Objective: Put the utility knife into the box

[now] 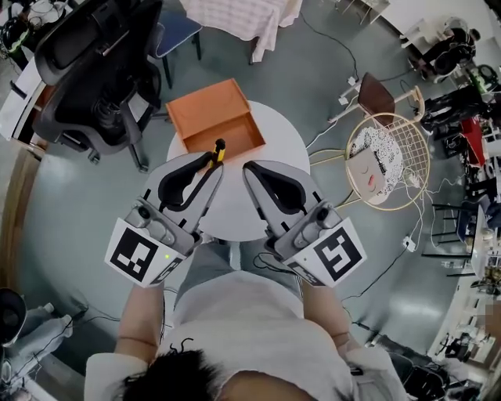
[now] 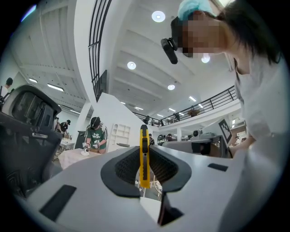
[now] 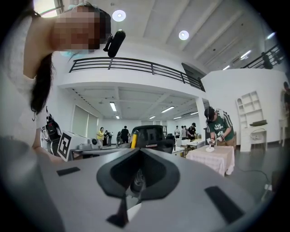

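My left gripper [image 1: 214, 162] is shut on a yellow utility knife [image 1: 218, 149], which points up out of the jaws toward the box. In the left gripper view the knife [image 2: 144, 156] stands upright, pinched between the two dark pads of the left gripper [image 2: 144, 177]. The orange box [image 1: 215, 117] lies open at the far side of the round white table [image 1: 235, 211], just beyond the knife tip. My right gripper [image 1: 249, 168] hovers beside the left one, shut with nothing in it; its jaws meet in the right gripper view [image 3: 139, 152], where the knife [image 3: 134, 138] shows behind.
A black office chair [image 1: 86, 70] stands at the far left. To the right are a gold wire chair with a patterned cushion [image 1: 389, 160] and a brown chair [image 1: 376, 94]. A cloth-covered table [image 1: 243, 19] stands behind the box. Cables run over the floor.
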The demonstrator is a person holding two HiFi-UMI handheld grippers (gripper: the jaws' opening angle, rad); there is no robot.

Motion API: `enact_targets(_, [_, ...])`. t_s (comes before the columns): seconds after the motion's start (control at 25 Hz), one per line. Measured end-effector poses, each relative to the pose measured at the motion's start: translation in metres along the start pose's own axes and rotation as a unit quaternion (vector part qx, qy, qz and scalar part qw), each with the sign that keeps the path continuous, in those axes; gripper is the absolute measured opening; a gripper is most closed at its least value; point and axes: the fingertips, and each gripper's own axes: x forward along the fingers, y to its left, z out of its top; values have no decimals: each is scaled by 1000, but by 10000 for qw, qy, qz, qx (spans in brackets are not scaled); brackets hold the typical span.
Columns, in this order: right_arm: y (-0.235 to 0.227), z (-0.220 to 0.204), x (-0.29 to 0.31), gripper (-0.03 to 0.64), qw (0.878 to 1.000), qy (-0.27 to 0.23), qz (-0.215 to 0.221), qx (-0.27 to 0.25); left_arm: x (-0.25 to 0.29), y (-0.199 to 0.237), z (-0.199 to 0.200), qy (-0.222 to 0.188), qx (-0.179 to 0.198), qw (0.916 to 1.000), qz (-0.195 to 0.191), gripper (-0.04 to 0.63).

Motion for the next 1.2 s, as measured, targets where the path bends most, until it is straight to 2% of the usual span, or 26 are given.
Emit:
enact_targets(0.2, [-7,-1,-7,8,10000,7,-21,-19,4,-8,-2,23,31,10000,26,67])
enact_targets(0.48, [-19,0,3,8,9997,-71,233,-22,12,-5,-6,87,120,9996,260,67])
enact_targets(0.92, [-58,-9,19,8,9966,46,821,108,45,17,-24,300,181,9952,913,67])
enact_targets(1.2, [-91,-24,25,8,9932,153,1114,301,69,32,-52,736,192,9878,1357,67])
